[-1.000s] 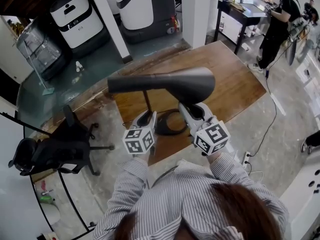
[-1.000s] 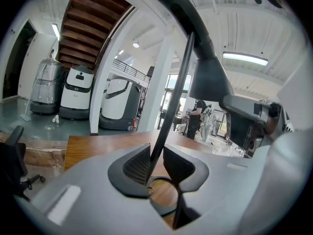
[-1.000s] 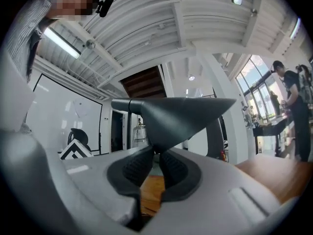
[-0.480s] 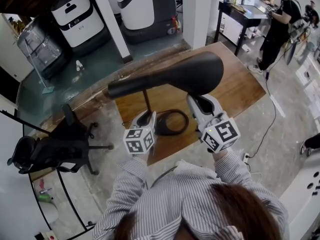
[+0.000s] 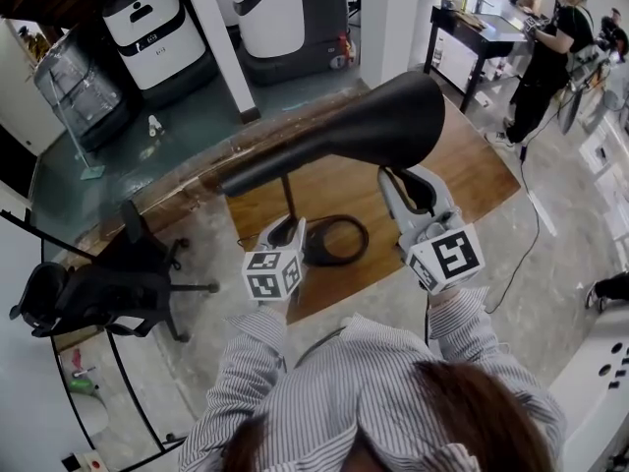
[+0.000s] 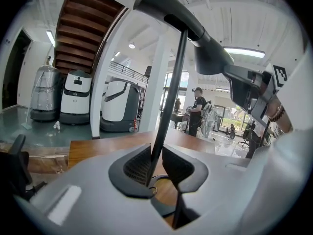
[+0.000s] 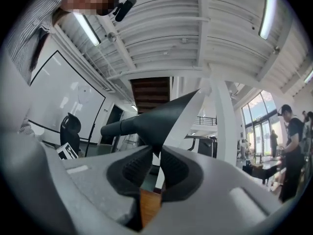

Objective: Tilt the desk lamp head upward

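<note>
A black desk lamp stands on the wooden table (image 5: 462, 170), its ring base (image 5: 341, 241) near the front edge. The thin stem (image 5: 288, 200) rises to a long arm ending in a cone-shaped lamp head (image 5: 393, 116), which is tilted with its wide end raised. My left gripper (image 5: 287, 229) is shut on the stem (image 6: 168, 97); its jaws have just been closing a little around it. My right gripper (image 5: 403, 187) is shut on the lower rim of the lamp head (image 7: 156, 119), whose edge sits pinched between the pads (image 7: 173, 168).
A black office chair (image 5: 108, 293) stands left of the table. White machines (image 5: 157, 28) and a white pillar (image 5: 388, 18) line the back. A person stands at a black desk (image 5: 482, 28) at the far right. A cable (image 5: 536, 234) runs across the floor right of the table.
My right gripper has risen and rolled with the lamp head's rim in it, so the head's wide end now sits higher. The left gripper has stayed on the stem.
</note>
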